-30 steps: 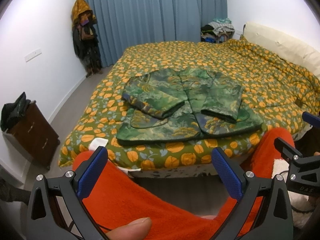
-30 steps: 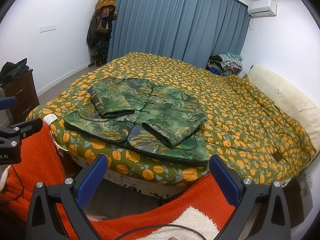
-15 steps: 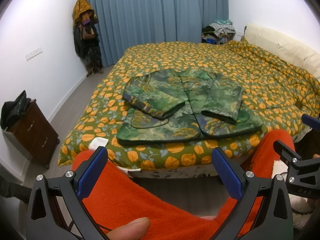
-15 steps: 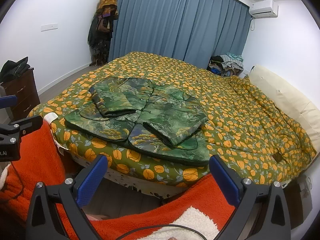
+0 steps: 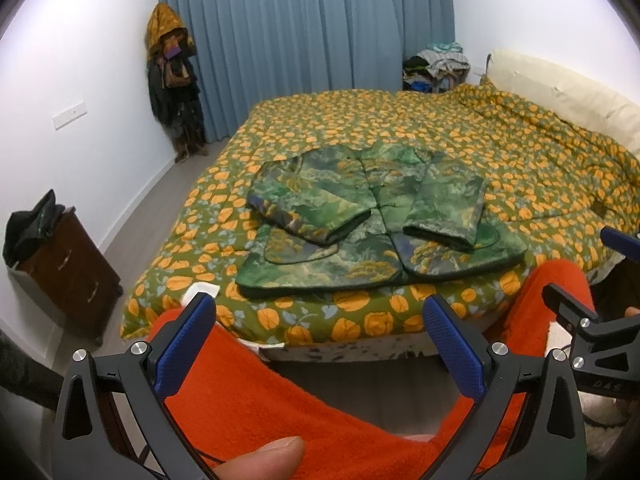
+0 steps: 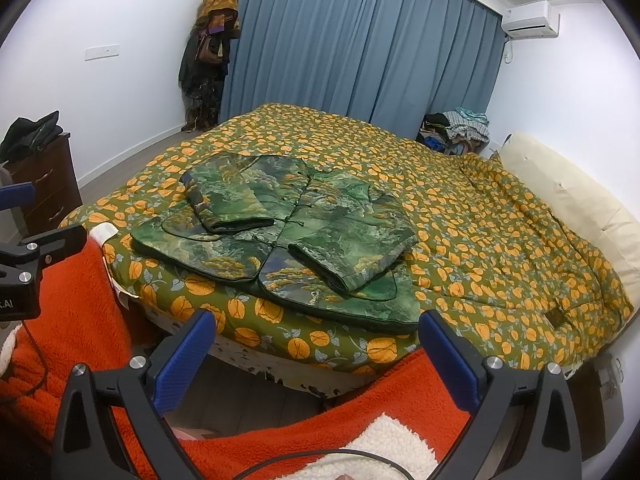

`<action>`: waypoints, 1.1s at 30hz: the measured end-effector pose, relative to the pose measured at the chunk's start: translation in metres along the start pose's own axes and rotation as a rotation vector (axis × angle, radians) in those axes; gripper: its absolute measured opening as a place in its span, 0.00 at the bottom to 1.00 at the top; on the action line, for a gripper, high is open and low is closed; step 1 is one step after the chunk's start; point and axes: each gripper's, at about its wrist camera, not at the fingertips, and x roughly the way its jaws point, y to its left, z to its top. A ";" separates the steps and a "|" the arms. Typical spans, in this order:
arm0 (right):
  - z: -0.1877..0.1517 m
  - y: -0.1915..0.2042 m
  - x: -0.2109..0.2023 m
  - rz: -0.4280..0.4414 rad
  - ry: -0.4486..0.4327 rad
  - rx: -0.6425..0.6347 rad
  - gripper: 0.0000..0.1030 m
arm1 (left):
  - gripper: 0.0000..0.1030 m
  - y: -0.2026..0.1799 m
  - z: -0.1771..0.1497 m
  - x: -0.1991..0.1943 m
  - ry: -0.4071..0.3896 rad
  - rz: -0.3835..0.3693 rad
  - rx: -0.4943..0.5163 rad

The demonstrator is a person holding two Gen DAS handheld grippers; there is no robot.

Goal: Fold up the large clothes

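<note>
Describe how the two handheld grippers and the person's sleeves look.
Both the left gripper and the right gripper have black frames with triangular cut-outs, silver screws and blue textured finger pads. The sleeves are fuzzy orange fleece with white lining; a thin black cable trails alongside.

One green patterned jacket (image 5: 376, 224) lies near the foot edge of the one bed (image 5: 520, 152), with two sleeves folded across its front. Around the room stand one brown dresser (image 5: 68, 268), one blue curtain (image 5: 304, 48), one air conditioner (image 6: 530, 20) and one clothes heap (image 5: 436, 66). Two grippers show, the left gripper (image 5: 320, 336) and the right gripper (image 6: 316, 348), each with two blue fingers (image 5: 452, 348).
</note>
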 end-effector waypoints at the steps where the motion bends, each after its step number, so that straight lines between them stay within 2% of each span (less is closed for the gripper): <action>1: 0.000 0.001 0.000 0.000 0.000 -0.001 1.00 | 1.00 0.000 0.001 0.000 -0.003 0.001 0.003; 23: 0.001 0.004 0.001 0.001 -0.004 -0.009 1.00 | 1.00 -0.003 -0.003 -0.007 -0.037 -0.006 0.008; 28: 0.006 -0.003 0.000 0.019 -0.032 0.009 1.00 | 1.00 0.006 0.007 -0.012 -0.111 -0.011 0.020; 31: 0.014 -0.017 -0.002 0.029 -0.049 0.027 1.00 | 1.00 0.008 0.013 -0.011 -0.177 0.045 0.057; 33: 0.021 -0.027 -0.002 0.023 -0.072 0.031 1.00 | 1.00 0.007 0.018 -0.001 -0.183 0.082 0.093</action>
